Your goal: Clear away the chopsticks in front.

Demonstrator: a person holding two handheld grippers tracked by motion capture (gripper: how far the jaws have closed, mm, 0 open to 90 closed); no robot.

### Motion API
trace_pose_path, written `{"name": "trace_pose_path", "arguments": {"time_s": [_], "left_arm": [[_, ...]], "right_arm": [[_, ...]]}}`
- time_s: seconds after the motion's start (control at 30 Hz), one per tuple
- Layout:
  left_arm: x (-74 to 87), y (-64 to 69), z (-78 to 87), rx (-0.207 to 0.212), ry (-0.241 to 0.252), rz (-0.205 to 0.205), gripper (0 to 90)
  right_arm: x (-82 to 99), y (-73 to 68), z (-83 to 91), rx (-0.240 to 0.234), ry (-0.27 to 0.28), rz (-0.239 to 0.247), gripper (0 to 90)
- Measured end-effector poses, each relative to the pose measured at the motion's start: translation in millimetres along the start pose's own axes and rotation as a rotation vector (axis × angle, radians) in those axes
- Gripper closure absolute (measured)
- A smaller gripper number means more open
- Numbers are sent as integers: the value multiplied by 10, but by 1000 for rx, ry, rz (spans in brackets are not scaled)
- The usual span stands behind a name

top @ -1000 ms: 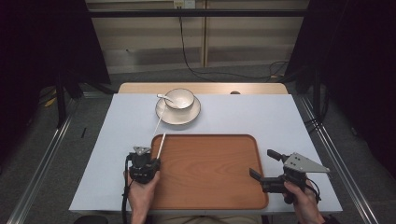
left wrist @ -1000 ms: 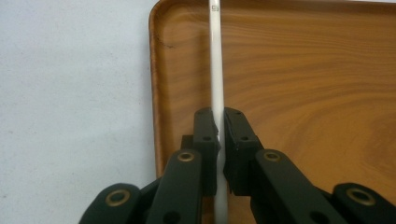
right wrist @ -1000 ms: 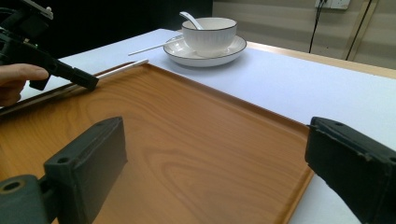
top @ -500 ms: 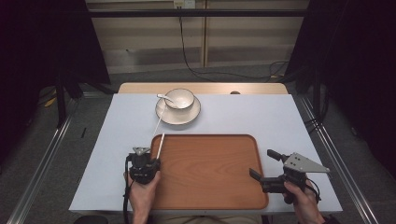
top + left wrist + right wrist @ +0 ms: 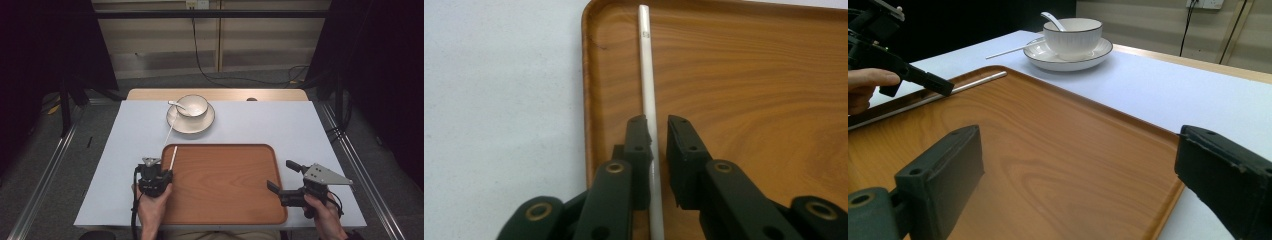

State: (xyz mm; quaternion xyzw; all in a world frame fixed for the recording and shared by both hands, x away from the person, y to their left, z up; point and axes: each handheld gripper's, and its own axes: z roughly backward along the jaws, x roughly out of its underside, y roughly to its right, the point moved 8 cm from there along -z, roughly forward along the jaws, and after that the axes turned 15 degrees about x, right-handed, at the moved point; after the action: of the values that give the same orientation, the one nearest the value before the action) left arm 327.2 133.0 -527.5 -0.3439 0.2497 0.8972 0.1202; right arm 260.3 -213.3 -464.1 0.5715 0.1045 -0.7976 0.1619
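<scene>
The white chopstick (image 5: 647,85) lies inside the wooden tray (image 5: 225,185), along its left rim, reaching from the left gripper (image 5: 159,170) toward the tray's far left corner. A small grey mark sits near its far end in the left gripper view, too small to read. There the stick runs between the two black fingers (image 5: 639,145): it lies against the inner face of the left-hand one, while a narrow gap separates it from the right-hand one. These fingers have just been opening and now stand slightly apart, with the stick between them but not pinched from both sides.

A second white chopstick (image 5: 170,131) lies on the pale desk (image 5: 280,130) beyond the tray, its far end resting on the saucer (image 5: 191,120). On the saucer stands a white bowl (image 5: 193,105) with a spoon (image 5: 176,104) in it.

The right gripper (image 5: 284,177) is at the tray's right near corner, its fingers (image 5: 940,170) wide apart, with nothing between them.
</scene>
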Motion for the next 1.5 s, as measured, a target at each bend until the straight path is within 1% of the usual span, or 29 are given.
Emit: {"name": "trace_pose_path", "arguments": {"time_s": [0.03, 0.1, 0.13, 0.17, 0.2, 0.23, 0.27, 0.3, 0.33, 0.37, 0.4, 0.43, 0.5, 0.6, 0.63, 0.67, 0.7, 0.73, 0.77, 0.83, 0.9, 0.93, 0.97, 1.03, 1.1, 1.2, 1.27, 1.4, 1.5], "left_arm": [[0, 1, -2, 6, 5, -1, 771], [-8, -17, -2, -11, 13, -1, 742], [-19, 2, 0, 13, 18, -4, 742], [-30, -3, 11, -11, 15, -24, 697], [-79, -2, 17, -39, 44, -50, 647], [-94, 14, 10, 9, 46, -44, 604], [-94, 14, 10, 9, 46, -44, 575], [-110, -5, 13, -25, 44, -64, 575], [-133, -22, 30, -71, 51, -93, 525], [-161, -22, 41, -66, 68, -112, 443], [-176, -14, 45, -47, 74, -114, 443], [-195, -2, 47, -17, 78, -120, 378], [-237, -3, 49, -30, 94, -167, 347], [-296, 8, 26, -16, 115, -222, 254], [-313, 10, 9, -1, 109, -233, 196], [-336, 8, -12, 13, 104, -234, 196], [-347, 2, -23, 23, 96, -230, 143], [-364, -3, -36, 42, 86, -221, 143], [-422, -12, -56, 70, 106, -219, 116], [-455, -19, -56, 91, 114, -225, 105], [-502, -35, -56, 92, 134, -235, 95], [-525, -38, -52, 112, 134, -231, 74], [-549, -31, -39, 166, 129, -216, 62], [-571, -19, -26, 175, 137, -228, 58], [-630, -10, 15, 170, 160, -263, 47], [-726, 0, 32, 194, 183, -281, 36], [-796, -28, 27, 174, 191, -298, 37], [-914, -87, 8, 153, 193, -304, 53], [-969, -113, -2, 149, 190, -319, 42]], "right_arm": [[-2, -6, 4, -5, 2, -1, 52], [-3, -8, 3, -7, 2, -2, 52], [-3, -8, 3, -7, 2, -2, 52], [-3, -6, 3, -6, 2, -2, 52], [-4, -4, 2, -5, 3, -2, 52], [-4, -5, 1, -7, 4, -2, 52], [-4, -5, 1, -7, 4, -2, 52], [-4, -3, 3, -7, 4, 0, 52], [-4, -4, 3, -7, 4, -1, 52], [-4, -2, 0, -7, 3, -2, 52], [-4, -2, 0, -7, 3, -2, 52], [-4, -4, 1, -7, 4, -2, 52], [-4, -4, 1, -7, 4, -1, 52], [-4, -1, -1, -5, 3, -3, 52], [-4, -2, -1, -4, 3, -3, 52], [-4, -2, -1, -4, 3, -3, 52], [-3, -2, 0, -4, 2, -3, 52], [-3, -2, 0, -4, 2, -3, 52], [-2, 0, 2, -5, 2, 0, 52], [-3, 2, 1, -5, 3, 0, 52], [-2, 2, 0, -5, 3, 0, 52], [-2, 1, 0, -7, 3, -1, 52], [-2, 4, -1, -6, 2, -1, 52], [-3, 2, 1, -7, 2, -2, 52], [-3, 5, 2, -7, 2, -2, 52], [-2, 1, 1, -9, 1, -2, 52], [-2, 1, 3, -7, 1, -3, 52], [-2, 6, 3, -6, 1, -2, 52], [-3, 8, 2, -7, 2, -2, 52]]}}
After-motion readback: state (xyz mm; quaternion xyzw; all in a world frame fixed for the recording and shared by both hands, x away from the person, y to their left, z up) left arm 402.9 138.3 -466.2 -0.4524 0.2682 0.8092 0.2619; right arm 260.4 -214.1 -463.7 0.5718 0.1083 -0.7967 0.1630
